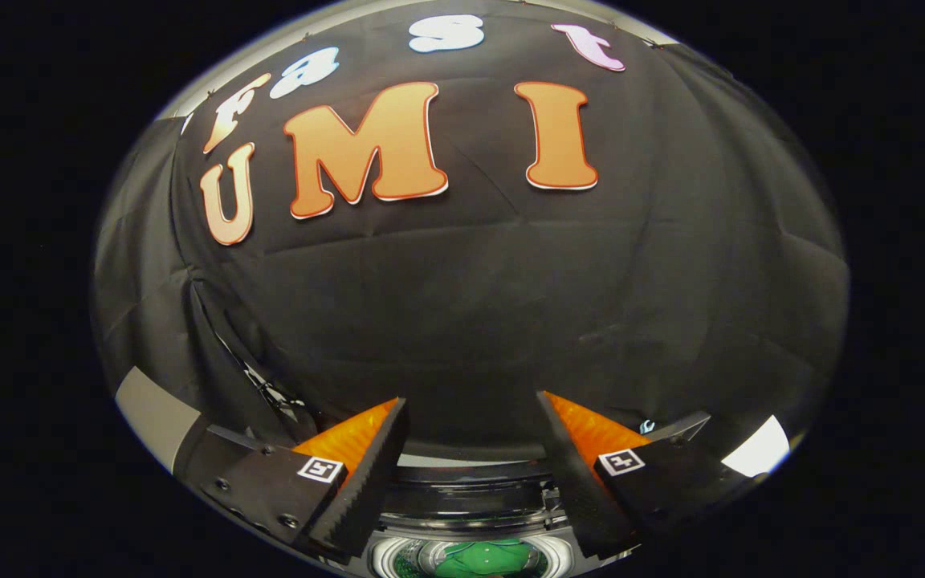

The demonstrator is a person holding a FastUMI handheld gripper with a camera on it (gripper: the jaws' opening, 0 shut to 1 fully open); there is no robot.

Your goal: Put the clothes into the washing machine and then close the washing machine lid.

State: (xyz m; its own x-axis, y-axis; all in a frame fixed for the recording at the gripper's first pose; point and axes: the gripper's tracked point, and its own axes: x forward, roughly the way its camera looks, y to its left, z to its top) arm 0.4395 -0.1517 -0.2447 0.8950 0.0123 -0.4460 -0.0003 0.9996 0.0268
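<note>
My gripper (472, 409) stands open, its two orange-and-black fingers (366, 461) spread wide with nothing between them. It is raised and faces the black booth wall. Below and between the fingers lies the washing machine's top (470, 502), with a round opening (474, 558). Inside that opening a green piece of clothing (488, 559) rests in the drum. The lid itself I cannot make out from here.
The black cloth wall (470, 305) rises close behind the machine. A pale strip of booth floor or frame (153, 413) shows to the left, and a bright patch (755, 449) to the right.
</note>
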